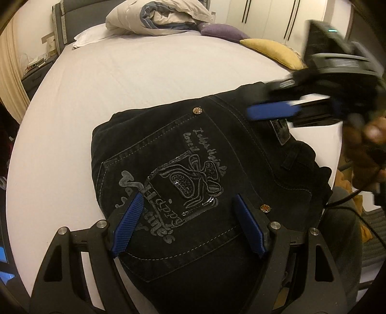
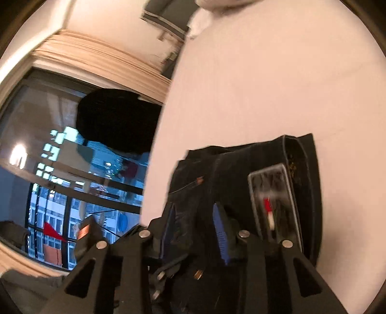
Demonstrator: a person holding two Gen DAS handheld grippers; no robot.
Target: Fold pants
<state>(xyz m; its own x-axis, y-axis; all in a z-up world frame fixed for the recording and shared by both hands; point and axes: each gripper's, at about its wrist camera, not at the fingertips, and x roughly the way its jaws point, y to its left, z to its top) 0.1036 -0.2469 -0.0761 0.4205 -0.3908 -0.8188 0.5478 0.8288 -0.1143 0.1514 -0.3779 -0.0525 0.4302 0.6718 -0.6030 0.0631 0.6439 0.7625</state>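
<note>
Black jeans [image 1: 168, 149] lie folded into a compact stack on the white bed sheet [image 1: 120, 84], back pocket with grey lettering and sequins facing up. My left gripper [image 1: 188, 196] hovers open just over that pocket, its blue pads wide apart with nothing between them. My right gripper [image 1: 265, 113] is a blur at the upper right, over the waistband end. In the right wrist view its fingers [image 2: 194, 206] stand partly apart above the jeans [image 2: 241, 164], beside the waistband label [image 2: 272, 200]. I see no cloth pinched there.
A rumpled duvet [image 1: 159, 17] and white pillow lie at the bed's head, with a purple cushion [image 1: 222, 31] and a yellow cushion [image 1: 272, 52] beside them. A nightstand [image 1: 36, 70] stands at the left. A person's hand [image 1: 366, 145] holds the right gripper. A large window [image 2: 60, 157] faces the bed's side.
</note>
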